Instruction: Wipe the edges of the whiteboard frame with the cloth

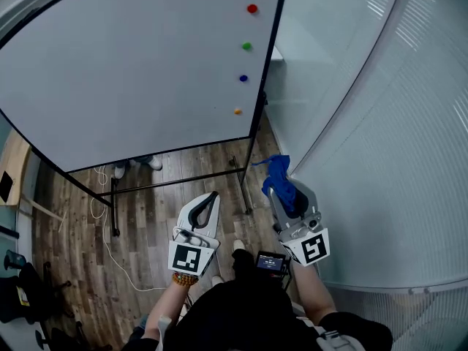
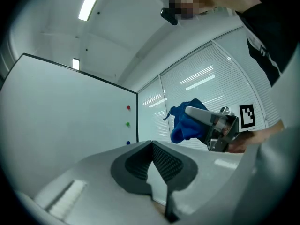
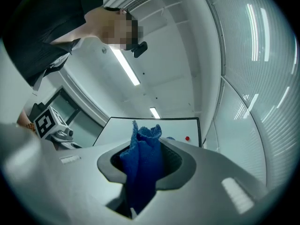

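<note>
Head view: the person holds both grippers low in front of the body, pointing up towards the whiteboard (image 1: 131, 72). The right gripper (image 1: 281, 196) is clamped on a blue cloth (image 1: 278, 172), which bunches out past its jaw tips. In the right gripper view the cloth fills the gap between the two dark pads and hangs down through it, with a ruffled edge standing above the jaws. The cloth sits just beside the lower right corner of the whiteboard frame (image 1: 266, 72); whether it touches the black frame cannot be told.

The left gripper (image 1: 210, 199) is to the left of the right one, close by but apart from it. Its jaws are pressed together with nothing between them, as the left gripper view shows: the ribbed pads meet at their tips.

Ahead of both grippers the whiteboard stands tilted in the picture, its white face bare apart from four small magnets in a row near the right edge: red (image 1: 252, 9), green (image 1: 247, 46), blue (image 1: 243, 78) and orange (image 1: 238, 111). The board's black stand (image 1: 175, 180) crosses just beyond the left gripper's tips, over a wooden floor (image 1: 153, 218). A white cable (image 1: 110, 247) trails on the floor to the left of the left gripper. To the right of the right gripper runs a frosted glass wall (image 1: 380, 159).
</note>
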Action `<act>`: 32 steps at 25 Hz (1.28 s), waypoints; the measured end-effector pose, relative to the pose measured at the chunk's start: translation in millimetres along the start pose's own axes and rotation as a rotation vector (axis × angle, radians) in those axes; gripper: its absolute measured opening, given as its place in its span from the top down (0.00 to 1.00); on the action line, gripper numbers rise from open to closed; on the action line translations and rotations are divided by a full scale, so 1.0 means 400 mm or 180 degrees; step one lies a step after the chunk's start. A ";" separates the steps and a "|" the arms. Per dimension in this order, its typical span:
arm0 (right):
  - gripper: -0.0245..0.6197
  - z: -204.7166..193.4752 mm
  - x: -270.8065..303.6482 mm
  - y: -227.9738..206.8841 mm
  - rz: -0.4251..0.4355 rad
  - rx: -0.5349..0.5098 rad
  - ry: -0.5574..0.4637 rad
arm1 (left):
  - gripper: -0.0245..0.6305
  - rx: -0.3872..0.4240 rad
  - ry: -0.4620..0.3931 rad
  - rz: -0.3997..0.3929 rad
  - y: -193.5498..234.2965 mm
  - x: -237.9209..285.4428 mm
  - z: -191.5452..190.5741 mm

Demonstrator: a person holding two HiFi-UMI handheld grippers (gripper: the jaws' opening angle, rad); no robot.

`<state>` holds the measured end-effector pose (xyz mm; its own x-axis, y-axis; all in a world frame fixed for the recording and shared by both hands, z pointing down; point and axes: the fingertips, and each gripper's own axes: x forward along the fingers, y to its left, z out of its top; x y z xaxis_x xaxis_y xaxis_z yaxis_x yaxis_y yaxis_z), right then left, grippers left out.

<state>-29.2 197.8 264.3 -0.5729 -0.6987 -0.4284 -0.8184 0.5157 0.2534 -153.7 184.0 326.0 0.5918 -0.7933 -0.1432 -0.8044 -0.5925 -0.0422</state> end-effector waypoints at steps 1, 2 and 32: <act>0.77 -0.003 0.025 -0.021 0.0011 -0.0031 -0.0055 | 0.80 0.0021 0.0009 0.0018 0.015 0.021 -0.001; 0.77 -0.006 0.051 -0.045 0.0021 -0.0054 -0.0110 | 0.80 0.0043 0.0021 0.0040 0.030 0.044 0.000; 0.76 0.141 0.692 -0.766 0.0145 -0.0280 -0.1315 | 0.76 -0.0064 -0.0045 -0.0322 0.240 0.601 -0.049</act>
<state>65.6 -125.6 19.0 -0.5575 -0.4095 -0.7221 -0.8035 0.4847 0.3455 -87.6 -66.2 307.0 0.6690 -0.7273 -0.1532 -0.7394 -0.6723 -0.0374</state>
